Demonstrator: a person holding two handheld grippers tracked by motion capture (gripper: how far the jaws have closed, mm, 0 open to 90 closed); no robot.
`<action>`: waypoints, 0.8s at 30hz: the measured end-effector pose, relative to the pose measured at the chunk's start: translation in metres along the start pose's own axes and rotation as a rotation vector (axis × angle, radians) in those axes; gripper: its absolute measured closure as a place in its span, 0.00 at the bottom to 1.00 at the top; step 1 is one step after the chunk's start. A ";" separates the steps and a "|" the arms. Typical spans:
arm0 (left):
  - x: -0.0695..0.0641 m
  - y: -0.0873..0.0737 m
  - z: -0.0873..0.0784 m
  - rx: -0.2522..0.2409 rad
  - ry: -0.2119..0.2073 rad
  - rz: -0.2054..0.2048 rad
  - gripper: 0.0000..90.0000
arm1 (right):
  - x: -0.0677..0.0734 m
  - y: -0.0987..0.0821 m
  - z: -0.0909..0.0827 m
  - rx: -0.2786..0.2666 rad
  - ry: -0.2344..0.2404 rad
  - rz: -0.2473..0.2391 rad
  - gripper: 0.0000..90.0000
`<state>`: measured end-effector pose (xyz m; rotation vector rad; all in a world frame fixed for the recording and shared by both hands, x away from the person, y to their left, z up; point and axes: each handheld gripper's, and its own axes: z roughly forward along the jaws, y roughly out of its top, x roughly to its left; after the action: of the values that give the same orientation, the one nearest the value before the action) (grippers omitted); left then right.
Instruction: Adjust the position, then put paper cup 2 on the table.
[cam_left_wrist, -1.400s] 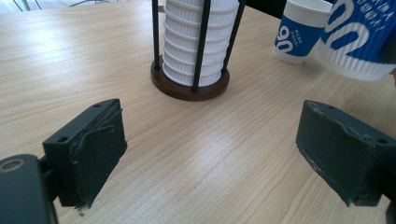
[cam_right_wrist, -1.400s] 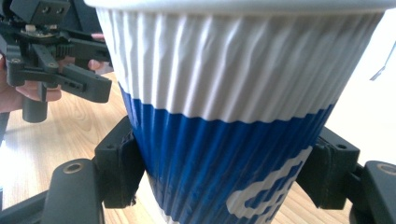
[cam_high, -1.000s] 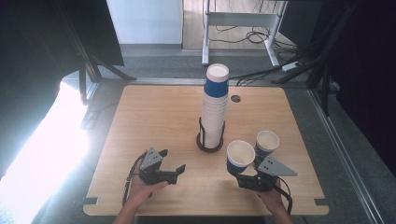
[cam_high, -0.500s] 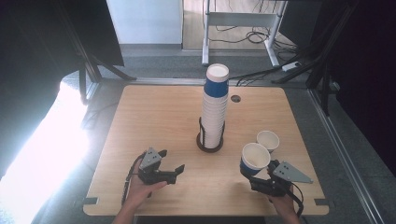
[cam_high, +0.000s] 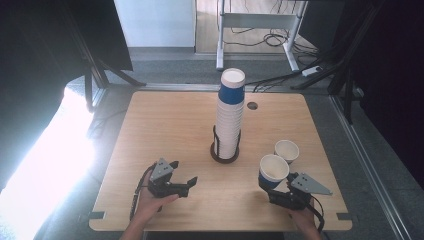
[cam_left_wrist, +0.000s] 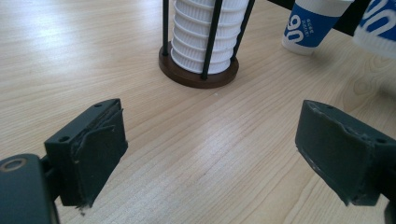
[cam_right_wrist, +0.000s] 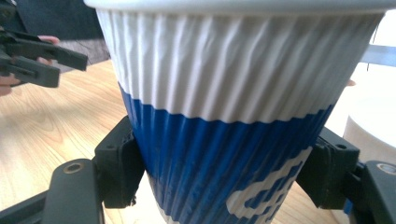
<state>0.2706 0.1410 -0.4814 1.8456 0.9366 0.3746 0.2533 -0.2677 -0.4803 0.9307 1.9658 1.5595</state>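
Two loose cups near the tabletop's (cam_high: 150, 115) right edge: right gripper (cam_high: 280, 192) fingers clamped on blue-and-white cup (cam_high: 273, 172); second cup (cam_high: 286, 150) stands just beyond. Left gripper (cam_high: 182, 184) fingers apart, empty, near front edge.

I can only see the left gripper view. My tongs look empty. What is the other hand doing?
Observer: The right tongs are shut on a blue-and-white ribbed paper cup, held upright.
Operator: How tall is that cup stack?
Observer: The tall stack of white paper cups in the black wire holder rises high, with a blue cup on top.
Operator: Is anything behind the stack?
Observer: Yes, a small round hole in the light wooden table.
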 end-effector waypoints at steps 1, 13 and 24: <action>0.000 0.000 0.000 0.000 0.000 0.000 0.10 | 0.000 -0.001 0.003 0.008 -0.002 0.002 0.29; 0.001 0.000 -0.001 0.005 0.003 -0.001 0.10 | 0.000 -0.007 0.041 0.134 -0.043 0.006 0.29; 0.000 0.000 0.000 0.005 0.001 0.003 0.10 | -0.005 -0.015 0.058 0.207 -0.082 0.027 0.29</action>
<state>0.2705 0.1414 -0.4816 1.8518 0.9359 0.3751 0.2946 -0.2350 -0.5096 1.0889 2.0922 1.3283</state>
